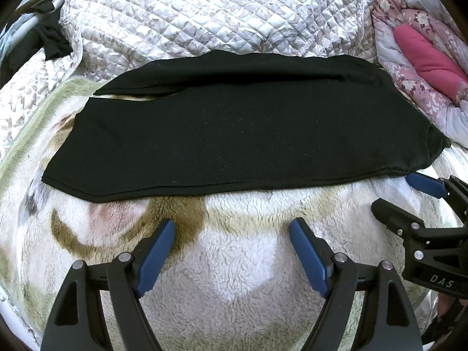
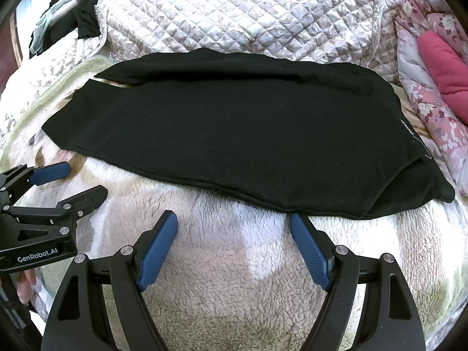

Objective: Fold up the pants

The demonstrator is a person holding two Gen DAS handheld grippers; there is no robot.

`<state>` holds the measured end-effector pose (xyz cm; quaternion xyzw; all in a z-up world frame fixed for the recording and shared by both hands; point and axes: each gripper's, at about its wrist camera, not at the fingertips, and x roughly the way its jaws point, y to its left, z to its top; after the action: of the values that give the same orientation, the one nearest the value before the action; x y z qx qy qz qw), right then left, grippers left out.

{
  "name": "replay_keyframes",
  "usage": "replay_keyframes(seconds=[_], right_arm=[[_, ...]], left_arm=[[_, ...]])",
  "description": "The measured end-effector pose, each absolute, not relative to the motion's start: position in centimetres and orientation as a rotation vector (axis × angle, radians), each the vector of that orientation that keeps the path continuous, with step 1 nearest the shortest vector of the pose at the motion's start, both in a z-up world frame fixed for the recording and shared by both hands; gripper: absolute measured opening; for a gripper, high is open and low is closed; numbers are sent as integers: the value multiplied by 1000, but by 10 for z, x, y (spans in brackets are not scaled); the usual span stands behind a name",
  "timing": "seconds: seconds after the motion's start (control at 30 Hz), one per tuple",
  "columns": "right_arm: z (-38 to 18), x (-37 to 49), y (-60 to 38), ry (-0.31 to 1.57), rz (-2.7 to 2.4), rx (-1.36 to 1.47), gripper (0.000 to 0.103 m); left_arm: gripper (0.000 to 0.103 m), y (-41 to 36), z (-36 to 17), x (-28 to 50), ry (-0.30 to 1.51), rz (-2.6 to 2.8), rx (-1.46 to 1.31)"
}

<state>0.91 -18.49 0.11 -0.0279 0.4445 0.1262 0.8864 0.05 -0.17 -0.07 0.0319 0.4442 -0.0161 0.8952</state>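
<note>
Black pants lie flat across a fleece blanket, leg ends at the left and waistband at the right. A second leg peeks out along the far left edge. My left gripper is open over the blanket, just short of the near edge, and holds nothing. My right gripper is open too; its right fingertip reaches the near edge of the pants. Each gripper shows in the other's view: the right gripper by the waistband corner, the left gripper near the leg ends.
A quilted floral bedspread rises behind the pants. A pink floral quilt with a magenta cloth lies at the right. Dark clothes hang at the back left. The blanket's green border curves along the left.
</note>
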Motion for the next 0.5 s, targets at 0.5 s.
replay_keyframes(seconds=[0.5], right_arm=[[2,9,-185,925,262,-61,80]], left_arm=[[83,-3,-1,0,921,-33,68]])
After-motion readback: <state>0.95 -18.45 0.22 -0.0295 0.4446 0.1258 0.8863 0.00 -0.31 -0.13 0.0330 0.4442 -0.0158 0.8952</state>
